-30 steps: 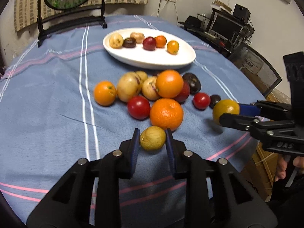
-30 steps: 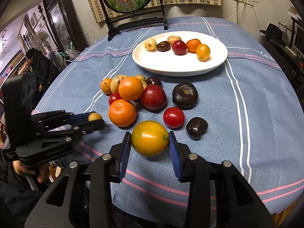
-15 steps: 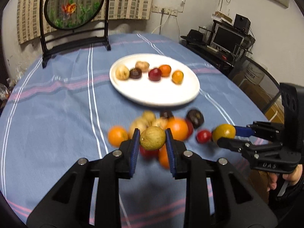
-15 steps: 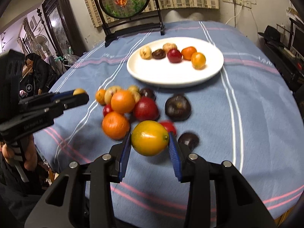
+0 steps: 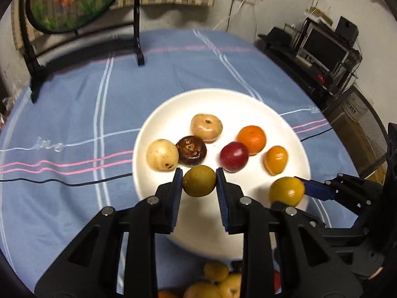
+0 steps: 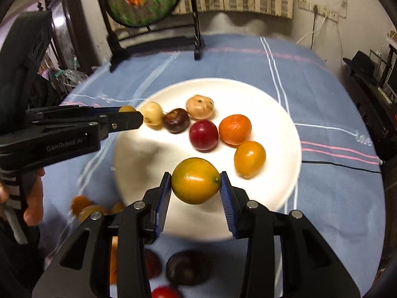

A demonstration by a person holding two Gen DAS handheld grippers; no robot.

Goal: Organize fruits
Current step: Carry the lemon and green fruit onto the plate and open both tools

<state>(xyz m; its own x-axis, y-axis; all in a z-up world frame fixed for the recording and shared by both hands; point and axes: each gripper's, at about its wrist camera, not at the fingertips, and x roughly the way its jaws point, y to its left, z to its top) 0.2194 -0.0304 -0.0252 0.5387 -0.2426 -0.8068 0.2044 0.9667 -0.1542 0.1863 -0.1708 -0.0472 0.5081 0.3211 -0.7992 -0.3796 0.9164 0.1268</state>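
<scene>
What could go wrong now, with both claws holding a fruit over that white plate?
1. Round fruit might roll: released above the white plate, the yellow-green fruit in the left claw or the orange-yellow fruit in the right claw could roll away.
2. A dropped fruit may knock the red fruit or the dark brown fruit.
3. The claws are close together and could bump.

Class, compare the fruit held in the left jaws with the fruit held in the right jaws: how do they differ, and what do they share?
The left gripper's fruit is dull yellow-green; the right gripper's fruit is brighter orange-yellow with a greenish end. The left gripper's fruit looks smaller and rounder, while the right gripper's fruit looks larger and more oval. Both are clamped between jaws above the white plate.
</scene>
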